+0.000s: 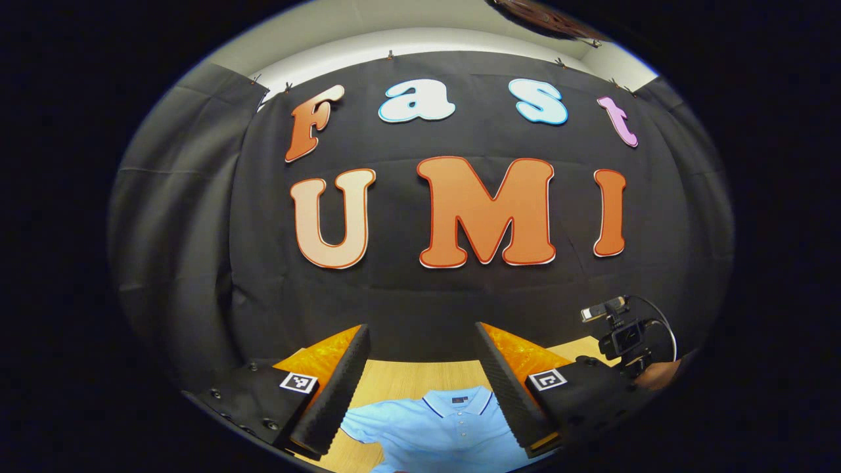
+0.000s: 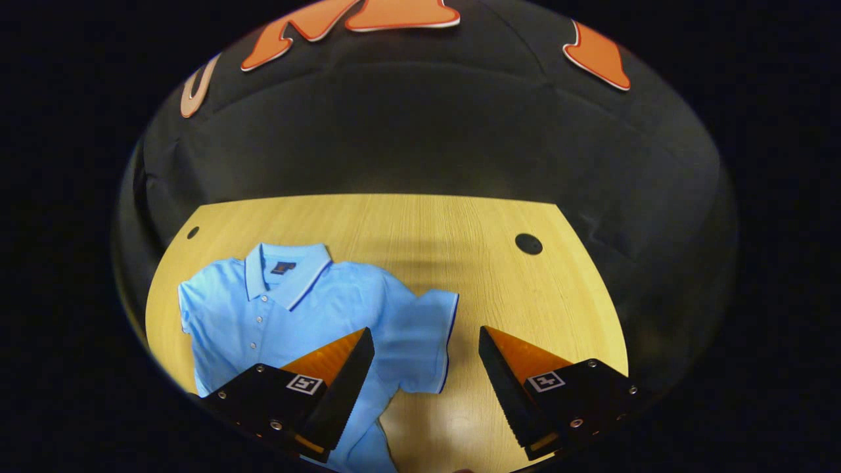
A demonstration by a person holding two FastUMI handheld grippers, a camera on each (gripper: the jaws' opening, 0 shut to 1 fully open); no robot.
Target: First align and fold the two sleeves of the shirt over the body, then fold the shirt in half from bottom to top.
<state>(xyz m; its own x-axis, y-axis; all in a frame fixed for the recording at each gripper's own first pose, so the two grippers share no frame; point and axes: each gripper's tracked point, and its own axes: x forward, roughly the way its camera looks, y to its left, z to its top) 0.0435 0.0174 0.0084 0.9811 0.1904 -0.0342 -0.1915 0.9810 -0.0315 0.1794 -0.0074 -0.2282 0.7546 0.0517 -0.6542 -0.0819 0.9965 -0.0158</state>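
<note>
Both my left gripper [image 1: 420, 387] and right gripper [image 2: 427, 387] hang with fingers spread wide, gripping nothing, above the shirt [image 2: 295, 309] lying flat on the surface [image 2: 525, 295].

Your light blue short-sleeved polo shirt [image 2: 289, 315] was cut off at the hem; your left finger [image 2: 341, 387] hid part.

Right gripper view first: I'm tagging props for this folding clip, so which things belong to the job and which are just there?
Job:
- light blue polo shirt
- left gripper, open
- right gripper, open

Just there:
- wooden table
- camera rig
</note>
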